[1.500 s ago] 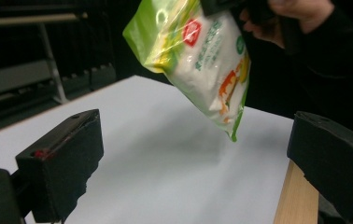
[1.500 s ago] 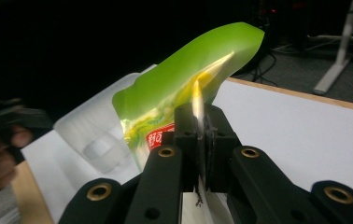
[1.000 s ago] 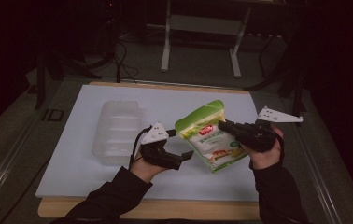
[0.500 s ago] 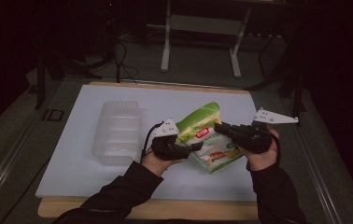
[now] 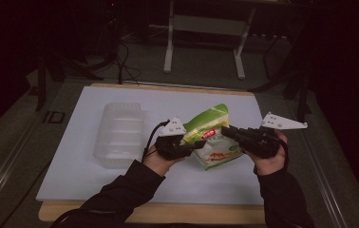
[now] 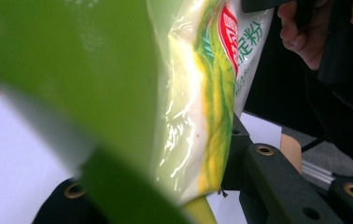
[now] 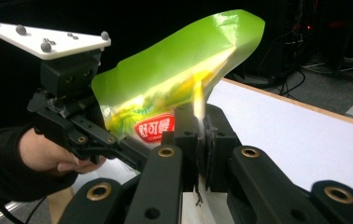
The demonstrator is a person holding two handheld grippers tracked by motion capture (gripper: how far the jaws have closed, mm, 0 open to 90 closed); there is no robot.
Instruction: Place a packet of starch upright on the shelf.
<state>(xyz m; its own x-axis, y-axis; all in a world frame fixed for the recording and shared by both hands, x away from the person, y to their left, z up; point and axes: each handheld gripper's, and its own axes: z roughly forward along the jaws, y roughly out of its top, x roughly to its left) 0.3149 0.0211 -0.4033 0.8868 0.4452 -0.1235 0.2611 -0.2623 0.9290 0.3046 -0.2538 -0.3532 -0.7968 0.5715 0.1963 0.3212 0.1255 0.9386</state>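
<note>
So far the pick-up is done: the green-and-white snack bag (image 5: 209, 137) is off the white surface (image 5: 73, 156) and hangs in the air over its near middle, held from 2 sides. The right tool (image 5: 227, 131) is clamped on the bag's right edge; in the right gripper view its jaws stand pressed together with the thin seam of the bag (image 7: 174, 88) pinched between them. The left tool (image 5: 197, 144) has just been closing on the bag's left side, and in the left gripper view the plastic (image 6: 198, 107) lies between its black jaws, which grip the lower edge. Both hands hold their tools just above the surface, close together, with the bag stretched between them and its green top pointing to the far side.

What is left looks like the main part. The clear plastic container (image 5: 118, 134) lies empty on the left of the surface, well apart from the bag. With 2 grips on opposite edges, my guess is that the bag is about to be pulled open or carried over to that container. Its top seal appears unbroken, and nothing has been poured or placed yet.
</note>
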